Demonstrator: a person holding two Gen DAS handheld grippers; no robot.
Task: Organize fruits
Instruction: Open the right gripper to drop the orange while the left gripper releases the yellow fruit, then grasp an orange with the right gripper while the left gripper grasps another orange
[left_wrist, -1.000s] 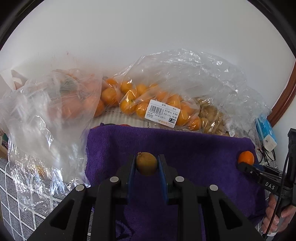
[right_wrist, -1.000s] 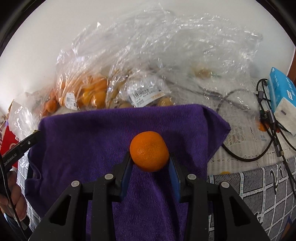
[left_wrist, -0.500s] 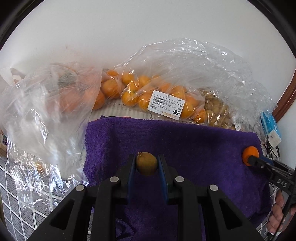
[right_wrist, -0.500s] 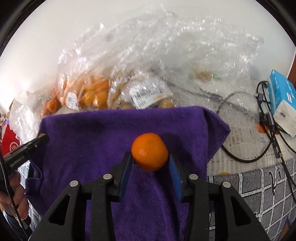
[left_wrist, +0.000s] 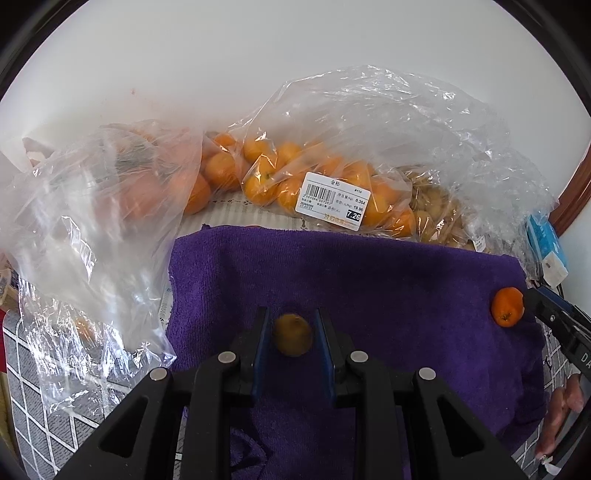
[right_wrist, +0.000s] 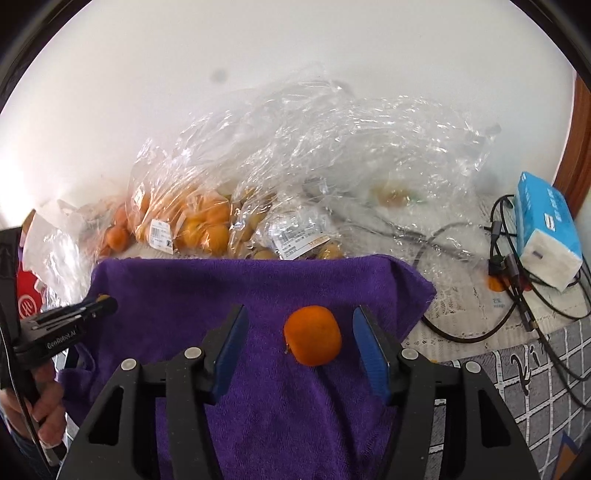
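A purple towel (left_wrist: 369, 273) (right_wrist: 177, 295) lies spread on the table. In the left wrist view a small brown-green fruit (left_wrist: 292, 334) rests on the towel between the fingers of my left gripper (left_wrist: 291, 334), with small gaps on both sides. In the right wrist view my right gripper (right_wrist: 299, 338) is wide open around an orange mandarin (right_wrist: 313, 335) that sits on the towel. The mandarin also shows at the towel's right edge in the left wrist view (left_wrist: 506, 307), and my left gripper shows at the left of the right wrist view (right_wrist: 107, 301).
Clear plastic bags of orange fruit (left_wrist: 325, 181) (right_wrist: 199, 221) and of small yellow-brown fruit (left_wrist: 436, 214) lie behind the towel against the white wall. A loose clear bag (left_wrist: 92, 229) lies left. A blue tissue pack (right_wrist: 546, 236) and black cables (right_wrist: 517, 295) lie right.
My right gripper has opened and let go of the mandarin, which now rests on the towel. My left gripper's fingers have parted slightly from the small brown-green fruit.
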